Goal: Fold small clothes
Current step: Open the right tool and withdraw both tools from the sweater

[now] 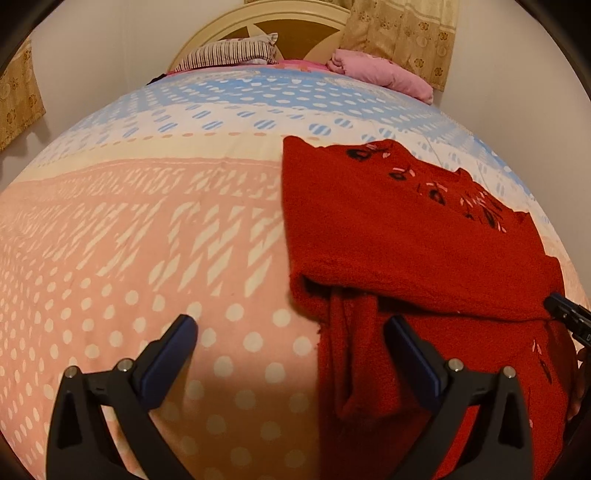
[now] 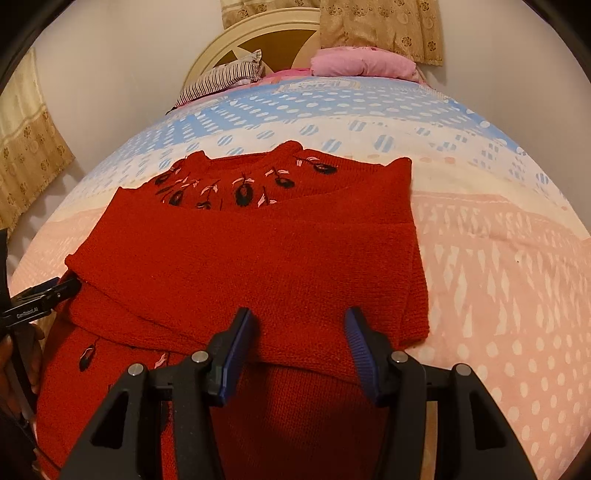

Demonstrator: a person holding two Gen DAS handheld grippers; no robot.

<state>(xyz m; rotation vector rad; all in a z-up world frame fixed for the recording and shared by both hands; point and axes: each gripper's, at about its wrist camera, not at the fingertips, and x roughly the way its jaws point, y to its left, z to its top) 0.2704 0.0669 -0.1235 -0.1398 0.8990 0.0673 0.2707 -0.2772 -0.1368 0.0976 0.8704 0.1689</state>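
Left gripper point(image 1: 291, 332), seen from its own wrist camera, with both blue-padded fingers spread wide and nothing between them; the left finger hangs over bare bedspread point(image 1: 147, 229), the right finger point(image 1: 410, 354) over the near edge of the red sweater point(image 1: 406, 229). Right gripper point(image 2: 301, 332), seen from its wrist camera, likewise spread, its two fingers standing apart above the sweater's folded red knit, with no cloth pinched between the pads. In the right wrist view the tip of the left gripper appears at the left margin, touching or just beside the sweater's left edge; in the left wrist view the tip of the right gripper appears at the right margin against the sweater's right edge. The red sweater point(image 2: 258, 258) lies flat on the bedspread, partly folded: a plain red layer lies across the body, leaving a band of black-and-pink embroidered flowers exposed near the neckline at the far end and more embroidery on the lower portion nearest the cameras. The bedspread carries pink, cream and blue dotted bands. At the far end of the bed sit a striped pillow point(image 2: 221, 79), a pink pillow point(image 2: 362, 62), a cream curved headboard point(image 2: 258, 40), and gold patterned curtains point(image 2: 380, 29) on the wall.
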